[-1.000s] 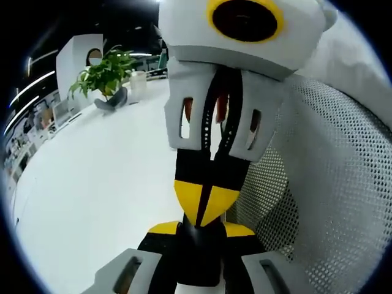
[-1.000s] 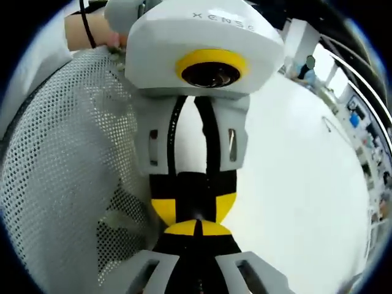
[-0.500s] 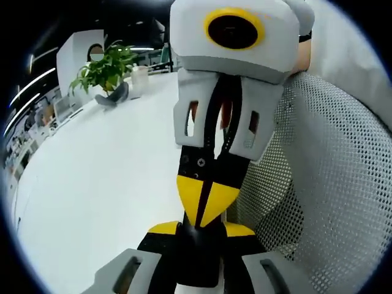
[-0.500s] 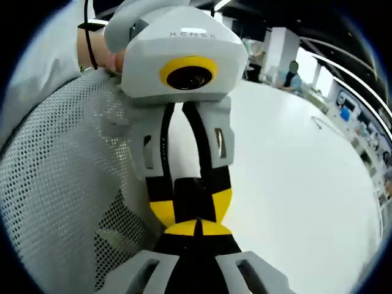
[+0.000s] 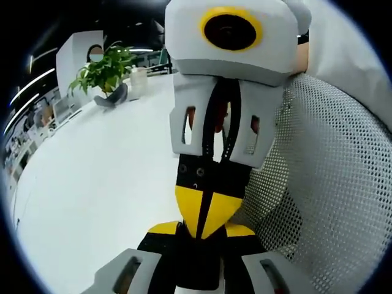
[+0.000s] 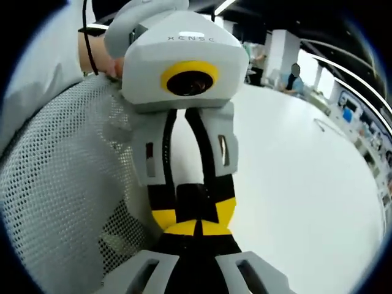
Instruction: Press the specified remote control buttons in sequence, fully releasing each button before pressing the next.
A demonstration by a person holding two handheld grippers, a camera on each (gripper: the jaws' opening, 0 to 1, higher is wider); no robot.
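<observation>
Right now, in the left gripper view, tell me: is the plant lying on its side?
No. The plant stands upright at the far end of the white table, leaves spreading upward.

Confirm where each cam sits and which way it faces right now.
Left gripper view: rides the left hand-held gripper, facing the right hand-held gripper tip to tip, white table, plant; own jaws at bottom.
Right gripper view: rides the right one, facing the left one; a hand behind.
Shared: both grippers, table, mesh chair back.
</observation>
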